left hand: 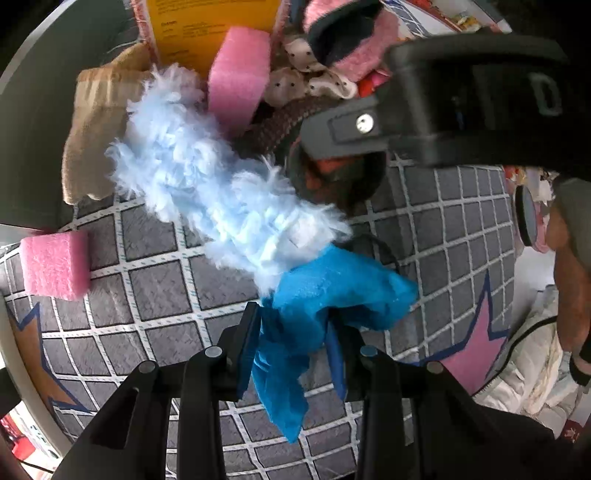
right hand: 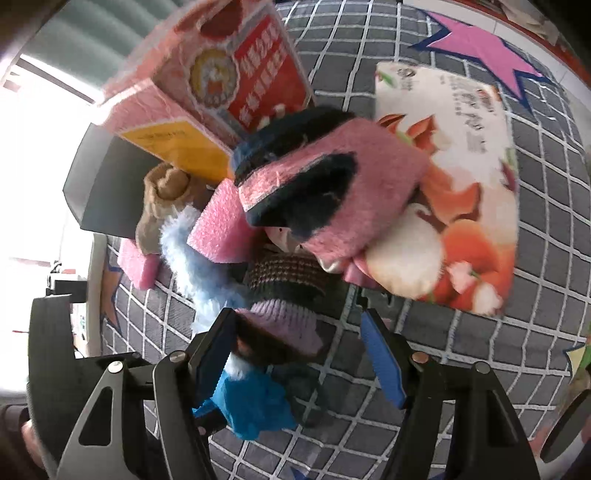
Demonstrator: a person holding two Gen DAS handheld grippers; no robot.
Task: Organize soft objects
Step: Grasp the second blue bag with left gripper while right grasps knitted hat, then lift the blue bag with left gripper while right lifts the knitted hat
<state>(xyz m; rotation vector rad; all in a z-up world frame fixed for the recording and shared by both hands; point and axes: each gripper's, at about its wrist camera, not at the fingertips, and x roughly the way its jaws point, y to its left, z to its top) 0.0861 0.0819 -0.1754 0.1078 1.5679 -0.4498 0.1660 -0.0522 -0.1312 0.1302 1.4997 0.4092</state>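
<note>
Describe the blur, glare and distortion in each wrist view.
Left wrist view: fisheye bends the grid rug; the fluffy light-blue cloth is fairly sharp, while the yellow box at the top is smeared. Right wrist view: the window on the left is blown out, and the pink box is motion-blurred.

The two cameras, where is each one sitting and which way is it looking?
Left wrist view: sits on the left gripper, looking steeply down at the grid rug; its fingers pinch a blue cloth, and the right gripper shows above.
Right wrist view: sits on the right gripper, looking down at a heap of soft things; its fingers straddle a purple knit piece, one touching it, the other clear.
Both views share the fluffy light-blue piece, the pink sponge, blue cloth and rug.
</note>
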